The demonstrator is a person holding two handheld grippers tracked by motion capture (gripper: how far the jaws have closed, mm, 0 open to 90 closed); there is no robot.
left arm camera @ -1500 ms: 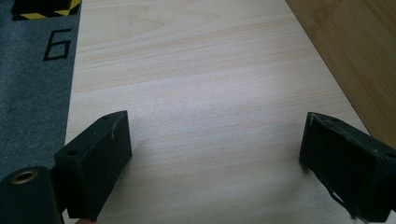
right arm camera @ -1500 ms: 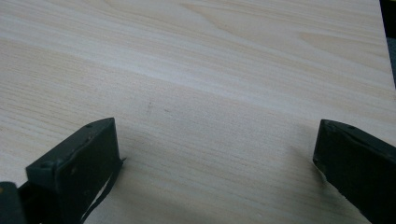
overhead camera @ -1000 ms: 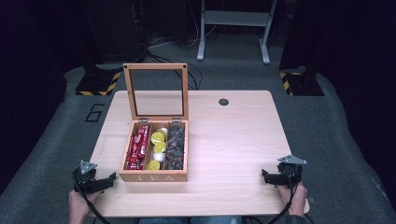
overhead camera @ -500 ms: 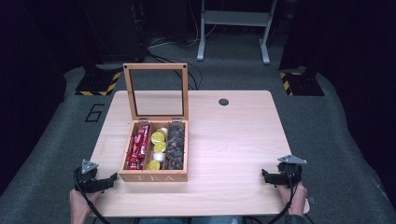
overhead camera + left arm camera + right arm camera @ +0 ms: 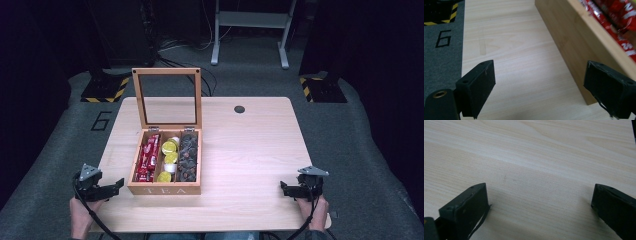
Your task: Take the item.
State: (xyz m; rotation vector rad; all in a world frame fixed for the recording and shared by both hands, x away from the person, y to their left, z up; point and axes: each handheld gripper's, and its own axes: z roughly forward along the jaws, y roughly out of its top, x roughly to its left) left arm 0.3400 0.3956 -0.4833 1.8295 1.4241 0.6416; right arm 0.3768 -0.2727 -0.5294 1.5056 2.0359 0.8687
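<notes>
Left tongs (image 5: 118,183) spread, empty, just left of tea box (image 5: 165,189); right tongs (image 5: 283,188) spread, well right of it.

I am counting one wooden tea box (image 5: 165,189) sitting left of centre in the high view, its one glass-paned lid (image 5: 166,97) standing open. I am making out three compartments in it: red packets (image 5: 148,160) filling the left one, yellow packets (image 5: 168,159) the middle, dark packets (image 5: 188,157) the right; the packets are lying too close together for me to number them. One table (image 5: 250,150) is carrying it all, with one dark round hole (image 5: 239,109) showing toward the upper right. I am working two grippers, both standing wide with nothing between: the left gripper (image 5: 117,184) at lower left, the right gripper (image 5: 284,189) at lower right.
</notes>
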